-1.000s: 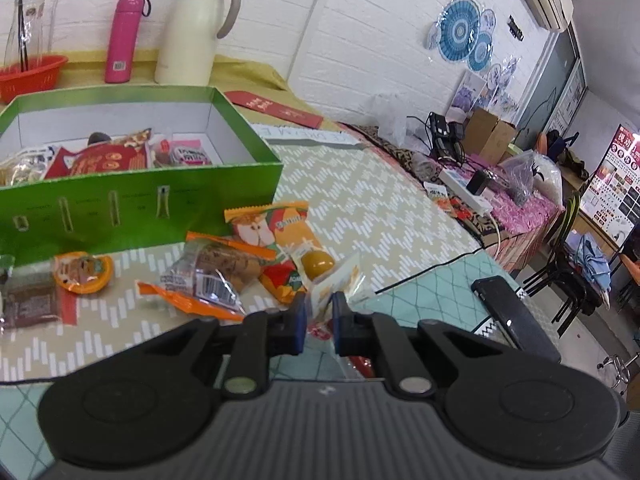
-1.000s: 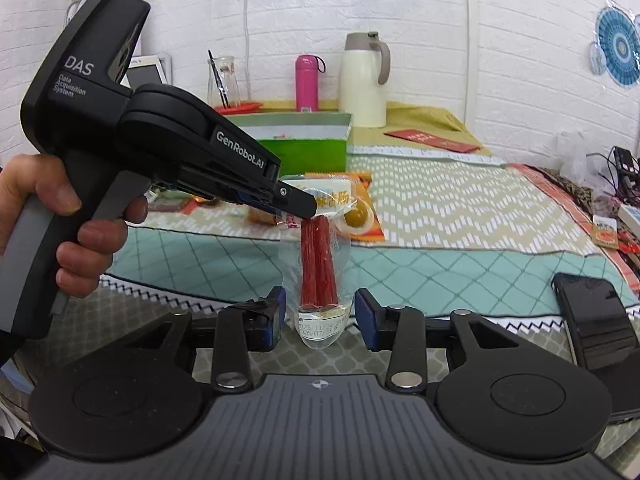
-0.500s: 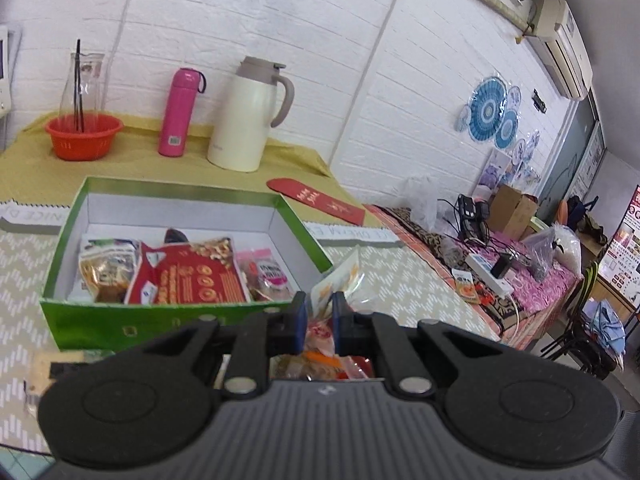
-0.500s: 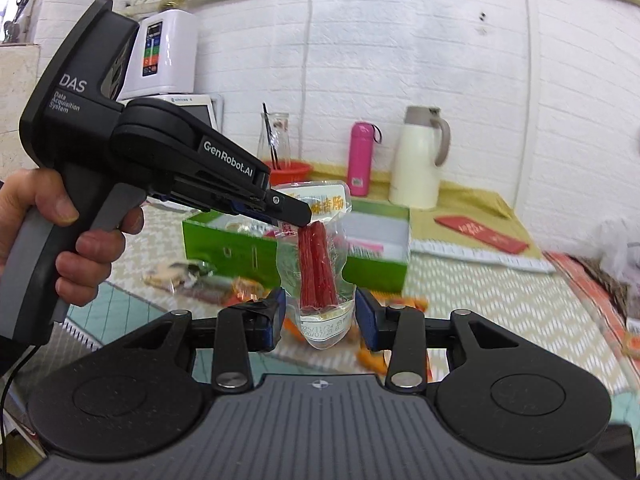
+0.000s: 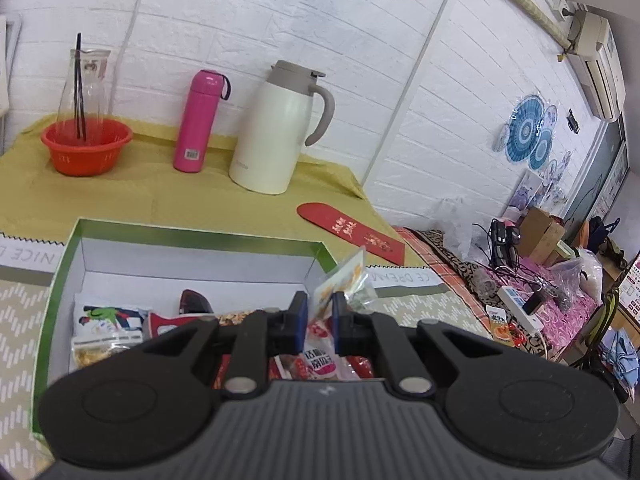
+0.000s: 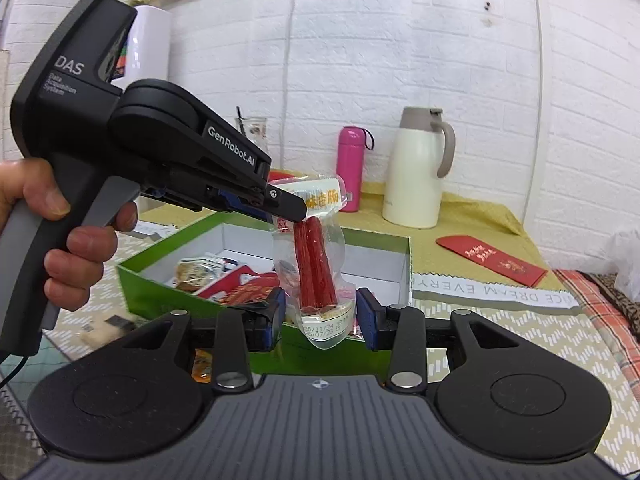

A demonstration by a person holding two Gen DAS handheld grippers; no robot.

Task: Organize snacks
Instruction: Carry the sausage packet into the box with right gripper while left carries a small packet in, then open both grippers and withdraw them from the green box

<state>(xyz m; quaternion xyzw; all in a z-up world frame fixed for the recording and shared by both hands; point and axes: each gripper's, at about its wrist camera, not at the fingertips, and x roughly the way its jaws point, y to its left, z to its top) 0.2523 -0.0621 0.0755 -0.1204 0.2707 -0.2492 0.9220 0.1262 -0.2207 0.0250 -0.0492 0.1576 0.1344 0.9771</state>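
Your left gripper is clamped on the top edge of a clear sausage pack, which hangs in the air above the near wall of the green box. Your hand grips its handle at the left of the right wrist view. Your right gripper stands apart, its blue pads either side of the pack's lower end without pressing on it.

The box sits open on a table under a cloth with a pale chevron pattern. Inside lie several snack packets, pushed toward the near side. More packets lie on the cloth outside the box, to its left.

Behind the box a yellow cloth covers the back of the table. On it stand a red bowl with a glass carafe in it, a pink flask and a cream jug, all against a white brick wall. A red envelope lies flat to the right of the jug.

Further right, a side table is cluttered with cables, a power strip, bags and a cardboard box. Blue paper fans hang on the wall above it, with an air conditioner higher up.
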